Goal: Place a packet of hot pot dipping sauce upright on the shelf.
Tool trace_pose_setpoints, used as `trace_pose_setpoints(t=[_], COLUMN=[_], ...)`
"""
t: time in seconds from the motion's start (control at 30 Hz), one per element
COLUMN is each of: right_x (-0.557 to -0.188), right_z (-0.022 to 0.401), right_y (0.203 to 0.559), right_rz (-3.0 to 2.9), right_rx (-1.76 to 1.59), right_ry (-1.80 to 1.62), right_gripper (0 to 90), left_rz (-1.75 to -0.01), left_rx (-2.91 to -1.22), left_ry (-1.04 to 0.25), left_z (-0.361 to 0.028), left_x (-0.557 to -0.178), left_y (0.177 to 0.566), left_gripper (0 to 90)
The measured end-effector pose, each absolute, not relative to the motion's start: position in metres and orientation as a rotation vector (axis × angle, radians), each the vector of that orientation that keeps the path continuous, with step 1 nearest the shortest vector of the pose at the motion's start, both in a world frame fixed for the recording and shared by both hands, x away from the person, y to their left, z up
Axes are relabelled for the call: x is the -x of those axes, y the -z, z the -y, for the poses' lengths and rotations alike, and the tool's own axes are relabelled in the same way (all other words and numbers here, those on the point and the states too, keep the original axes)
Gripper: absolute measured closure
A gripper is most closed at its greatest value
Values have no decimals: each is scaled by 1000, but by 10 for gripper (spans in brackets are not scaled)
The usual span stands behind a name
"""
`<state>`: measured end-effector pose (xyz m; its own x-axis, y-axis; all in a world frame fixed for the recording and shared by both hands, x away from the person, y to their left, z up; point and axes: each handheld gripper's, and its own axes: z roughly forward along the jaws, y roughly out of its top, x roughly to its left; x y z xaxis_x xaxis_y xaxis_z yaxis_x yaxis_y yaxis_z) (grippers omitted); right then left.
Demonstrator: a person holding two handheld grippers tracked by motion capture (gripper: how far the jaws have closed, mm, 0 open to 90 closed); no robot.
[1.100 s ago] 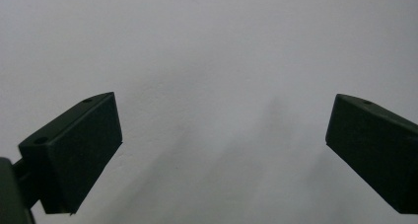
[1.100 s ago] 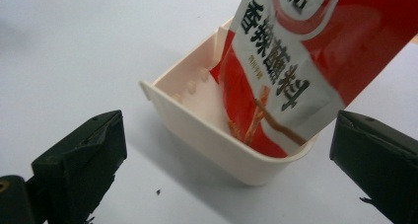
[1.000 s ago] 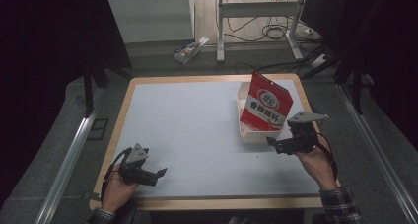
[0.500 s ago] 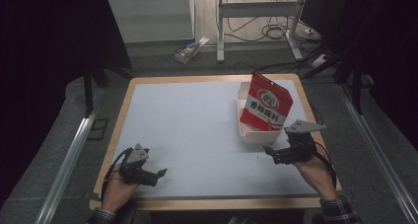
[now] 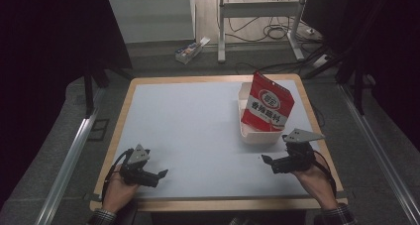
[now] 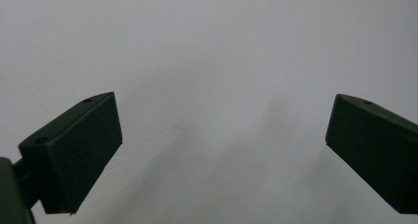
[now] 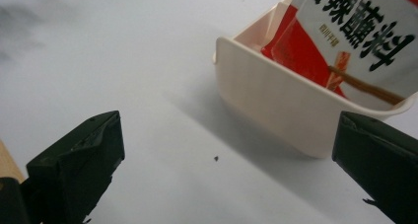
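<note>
- The table (image 5: 198, 131) has a pale grey-blue top with a light wooden edge; it sits in a dim room with dark drapes at both sides.
- Behind it, on the floor, lie cables (image 5: 277, 34), a white desk frame (image 5: 257, 12) and a small box (image 5: 190, 49).
- A white tub (image 5: 257, 133) stands at the table's far right, holding an upright red-and-white packet (image 5: 270, 103) with black Chinese characters on a white band.
- The left gripper (image 5: 161, 174), near the front left edge, has its jaws wide apart over bare tabletop.
- The right gripper (image 5: 265, 159), just in front of the tub, has its jaws wide apart, empty.
</note>
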<state>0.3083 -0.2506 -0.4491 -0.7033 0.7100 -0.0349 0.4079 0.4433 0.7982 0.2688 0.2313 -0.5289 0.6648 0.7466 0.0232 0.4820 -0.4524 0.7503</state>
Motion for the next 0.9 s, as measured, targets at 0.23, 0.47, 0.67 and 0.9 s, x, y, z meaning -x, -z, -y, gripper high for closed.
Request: trace_pose_setpoints(t=[0.23, 0.47, 0.67, 0.9], right_x=[-302, -297, -296, -299], right_z=[249, 247, 246, 245], right_y=[458, 470, 479, 490], right_rz=[-2355, -2378, -2401, -2432], right_rx=[-948, -952, -946, -947], right_ry=[-1149, -1148, -1135, -1138], right_gripper=[0, 0, 0, 5], left_rz=[-946, -945, -937, -929], left_rx=[-2137, -2137, -2142, -2141], left_ry=[-453, -451, -449, -458], left_z=[-231, -231, -230, -230], left_x=[-269, -269, -269, -269], left_y=[529, 529, 529, 530], left_gripper=[8, 8, 8, 8])
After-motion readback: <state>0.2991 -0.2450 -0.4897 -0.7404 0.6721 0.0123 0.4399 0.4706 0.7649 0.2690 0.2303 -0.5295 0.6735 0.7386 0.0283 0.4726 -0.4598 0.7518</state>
